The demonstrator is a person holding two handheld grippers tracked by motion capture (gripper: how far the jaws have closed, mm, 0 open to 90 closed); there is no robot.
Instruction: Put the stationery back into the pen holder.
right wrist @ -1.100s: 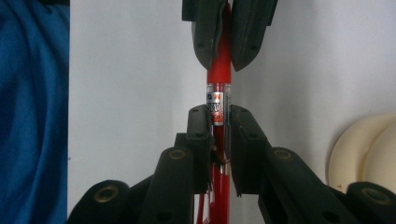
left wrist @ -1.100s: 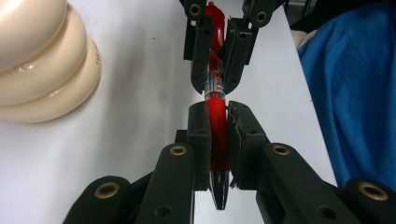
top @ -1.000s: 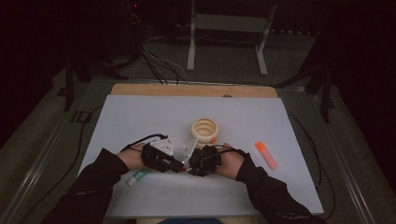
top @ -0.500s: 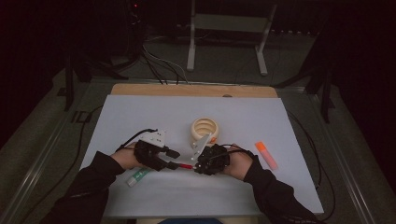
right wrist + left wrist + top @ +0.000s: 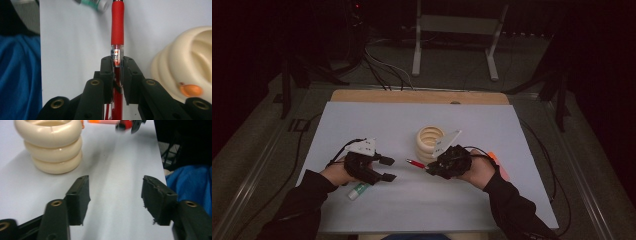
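Observation:
A red pen [image 5: 416, 163] points left from my right gripper [image 5: 432, 167], held above the white sheet. In the right gripper view the jaws of that gripper [image 5: 117, 62] are shut on the pen [image 5: 117, 25] near its clear barrel. My left gripper [image 5: 390, 169] sits a short way left of the pen tip, apart from it. Its jaws [image 5: 116, 197] have just been opening and stand open with only bare sheet between them. A stack of cream rings [image 5: 430, 140] stands just behind the right gripper.
A green-and-white tube [image 5: 358, 190] lies by the left hand. An orange marker [image 5: 503, 174] lies partly under the right hand. The white sheet [image 5: 512, 130] covers the table; its near edge borders blue clothing [image 5: 190, 182]. The rings [image 5: 50, 145] are ahead-left of the left jaws.
The left gripper has let go of the pen, opened and drawn away to the left. The right gripper has carried the pen a little right and up.

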